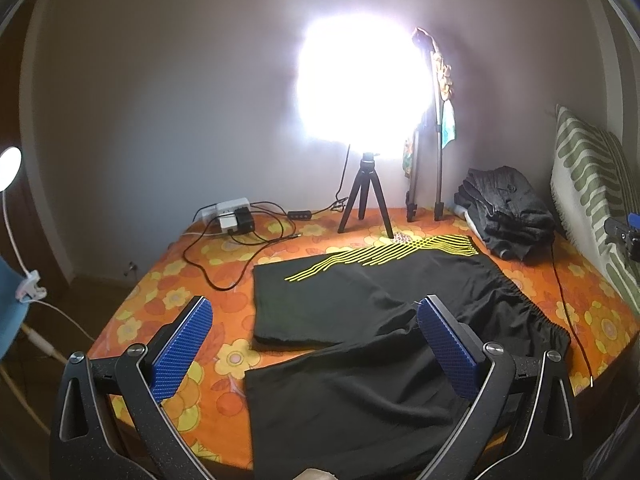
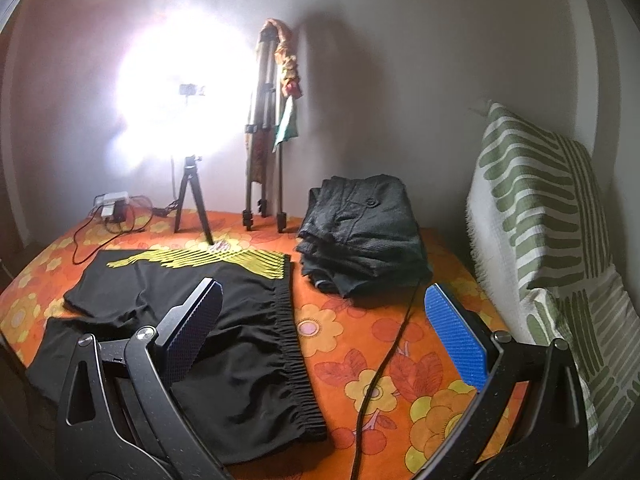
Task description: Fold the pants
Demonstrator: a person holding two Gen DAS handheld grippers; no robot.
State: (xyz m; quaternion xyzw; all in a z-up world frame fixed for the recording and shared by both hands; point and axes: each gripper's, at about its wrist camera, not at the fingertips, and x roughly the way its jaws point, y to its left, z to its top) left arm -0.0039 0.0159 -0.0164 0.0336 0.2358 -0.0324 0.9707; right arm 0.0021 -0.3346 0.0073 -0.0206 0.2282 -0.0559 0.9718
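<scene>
Black shorts-style pants (image 1: 360, 308) with yellow stripes lie spread flat on the orange flowered bedspread (image 1: 168, 304), both legs pointing left and the gathered waistband (image 2: 290, 344) to the right. My left gripper (image 1: 316, 344) hovers open above the near leg's hem, blue pads wide apart, nothing between them. In the right wrist view the same pants (image 2: 200, 320) lie at lower left. My right gripper (image 2: 324, 328) hangs open over the waistband end, its left finger above the fabric and its right finger above bare bedspread (image 2: 360, 320).
A pile of folded dark clothes (image 2: 360, 236) sits behind the waistband. A green-patterned pillow (image 2: 540, 240) leans at the right. Small tripod (image 1: 366, 196) with a bright lamp, a taller tripod (image 2: 264, 152), a power strip (image 1: 230, 212) and cables stand at the back. A black cable (image 2: 384, 360) crosses the bedspread.
</scene>
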